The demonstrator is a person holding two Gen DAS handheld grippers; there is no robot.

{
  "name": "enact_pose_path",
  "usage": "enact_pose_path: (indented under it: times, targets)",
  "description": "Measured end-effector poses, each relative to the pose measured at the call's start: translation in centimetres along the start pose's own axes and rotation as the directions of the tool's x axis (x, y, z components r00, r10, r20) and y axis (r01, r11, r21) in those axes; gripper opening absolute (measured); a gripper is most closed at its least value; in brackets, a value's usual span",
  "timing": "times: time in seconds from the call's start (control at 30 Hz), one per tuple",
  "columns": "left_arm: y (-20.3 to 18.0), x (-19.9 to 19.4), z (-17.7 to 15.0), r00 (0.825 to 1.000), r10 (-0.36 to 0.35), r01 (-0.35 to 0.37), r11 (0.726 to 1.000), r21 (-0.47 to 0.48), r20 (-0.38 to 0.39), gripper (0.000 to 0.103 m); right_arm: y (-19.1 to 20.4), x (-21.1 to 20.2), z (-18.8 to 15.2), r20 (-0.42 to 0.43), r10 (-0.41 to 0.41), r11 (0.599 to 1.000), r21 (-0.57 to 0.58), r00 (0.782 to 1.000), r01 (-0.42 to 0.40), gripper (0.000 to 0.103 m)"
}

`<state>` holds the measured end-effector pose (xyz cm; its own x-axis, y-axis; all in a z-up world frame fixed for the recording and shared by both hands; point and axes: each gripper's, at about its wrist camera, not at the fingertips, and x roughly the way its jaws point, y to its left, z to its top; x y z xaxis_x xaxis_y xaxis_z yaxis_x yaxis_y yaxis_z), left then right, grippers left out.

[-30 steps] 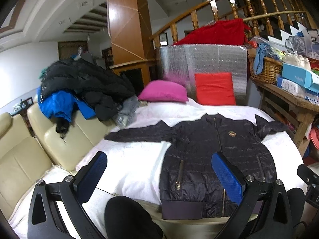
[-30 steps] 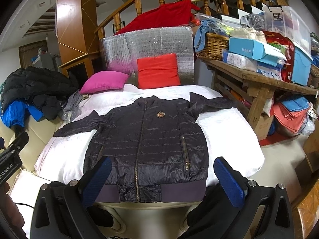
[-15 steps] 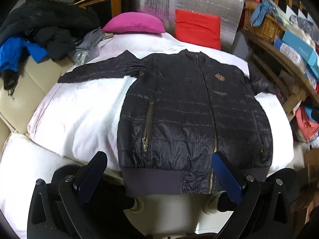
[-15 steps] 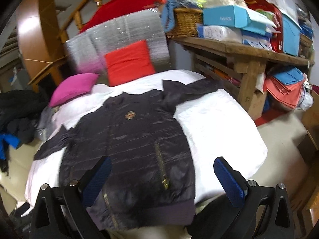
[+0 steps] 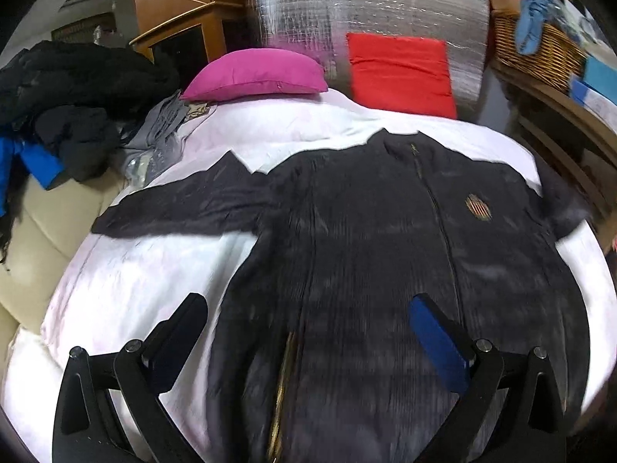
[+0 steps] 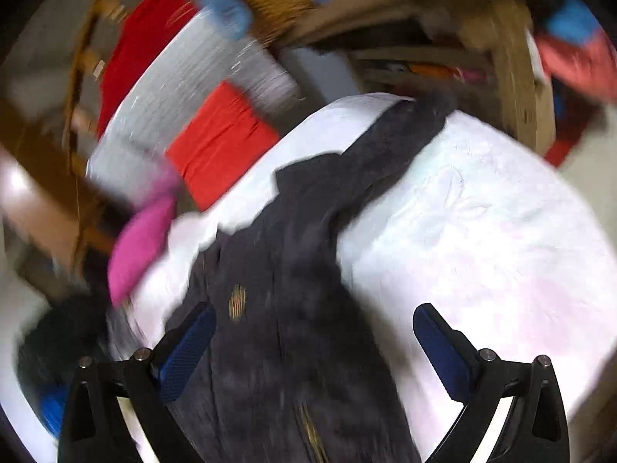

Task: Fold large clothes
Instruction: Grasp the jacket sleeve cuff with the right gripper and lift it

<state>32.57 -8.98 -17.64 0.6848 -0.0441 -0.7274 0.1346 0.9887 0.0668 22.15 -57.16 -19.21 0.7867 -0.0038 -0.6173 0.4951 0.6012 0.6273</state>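
A dark jacket (image 5: 385, 270) lies spread on the white bed (image 5: 135, 289); the left gripper (image 5: 308, 332) and right gripper (image 6: 312, 339) hover above it, jaws apart, though the right view is blurred.

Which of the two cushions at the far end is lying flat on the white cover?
The pink cushion lies flat on the white cover, at the left. The red cushion stands propped upright against the silver foil panel instead.

Cluttered home living space, white-covered bed (image 5: 162, 285) with pink cushion (image 5: 254, 73) and red cushion (image 5: 401, 73), cream sofa (image 5: 34, 239) heaped with coats, probably a stair banister behind.
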Motion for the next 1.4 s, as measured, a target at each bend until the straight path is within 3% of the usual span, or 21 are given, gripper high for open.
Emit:
enact_pose_path:
  times: [0.13, 0.27, 0.5, 0.6, 0.73, 0.8, 0.83, 0.87, 0.93, 1.03, 1.23, 1.4]
  targets:
    - [-1.7, 4.4, 3.3, 0.999, 0.020, -0.018, 0.999, -0.042, 0.042, 0.103, -4.7, 4.4, 4.7, 0.039, 0.076, 0.974, 0.209, 0.996, -0.082, 0.103]
    - [-3.2, 7.8, 4.3, 0.998, 0.019, -0.017, 0.999, -0.040, 0.060, 0.103, -8.0, 7.8, 7.7, 0.089, 0.114, 0.932, 0.335, 0.989, -0.137, 0.103]
    - [-2.9, 11.4, 4.1, 0.999, 0.041, -0.041, 0.998, -0.050, 0.004, 0.103, -11.4, 13.1, 11.8, 0.146, 0.104, 0.898, 0.411, 0.984, -0.156, 0.102]
    - [-2.9, 11.9, 4.1, 0.997, 0.070, -0.069, 0.997, -0.040, 0.014, 0.103, -12.7, 15.3, 13.2, 0.172, 0.143, 0.862, 0.463, 0.975, -0.208, 0.095]
    - [-2.9, 12.6, 4.0, 0.995, 0.096, -0.095, 0.995, -0.027, 0.022, 0.103, -12.0, 17.1, 14.4, 0.153, 0.088, 0.896, 0.421, 0.984, -0.145, 0.077]
    - [-2.9, 13.0, 4.1, 0.994, 0.103, -0.102, 0.994, -0.025, 0.023, 0.103, -11.5, 18.2, 14.7, 0.140, 0.062, 0.902, 0.416, 0.988, -0.116, 0.059]
    - [-2.9, 13.1, 4.2, 0.994, 0.107, -0.107, 0.994, -0.022, 0.020, 0.103, -11.4, 18.7, 14.8, 0.128, 0.050, 0.906, 0.411, 0.990, -0.099, 0.037]
    - [-2.9, 13.3, 4.3, 0.994, 0.110, -0.109, 0.994, -0.021, 0.020, 0.103, -11.3, 19.3, 14.8, 0.117, 0.035, 0.911, 0.403, 0.992, -0.080, 0.024]
    - [-2.8, 13.2, 4.4, 0.993, 0.115, -0.115, 0.993, -0.025, 0.024, 0.103, -11.4, 19.4, 14.5, 0.123, 0.010, 0.913, 0.403, 0.992, -0.059, 0.019]
    - [-2.2, 12.6, 4.9, 0.993, 0.114, -0.112, 0.992, -0.048, 0.036, 0.103, -8.7, 18.0, 14.8, 0.172, -0.012, 0.946, 0.322, 0.985, -0.045, 0.014]
    - [-0.4, 10.9, 5.8, 0.987, 0.134, -0.126, 0.987, -0.097, 0.087, 0.103, 1.4, 13.6, 14.0, 0.213, 0.158, 0.974, 0.127, 0.964, -0.187, 0.014]
    - [1.8, 9.9, 6.2, 0.991, 0.110, -0.098, 0.982, -0.161, 0.070, 0.103, 10.3, 10.7, 6.9, 0.125, 0.308, 0.951, -0.058, 0.943, -0.303, 0.014]
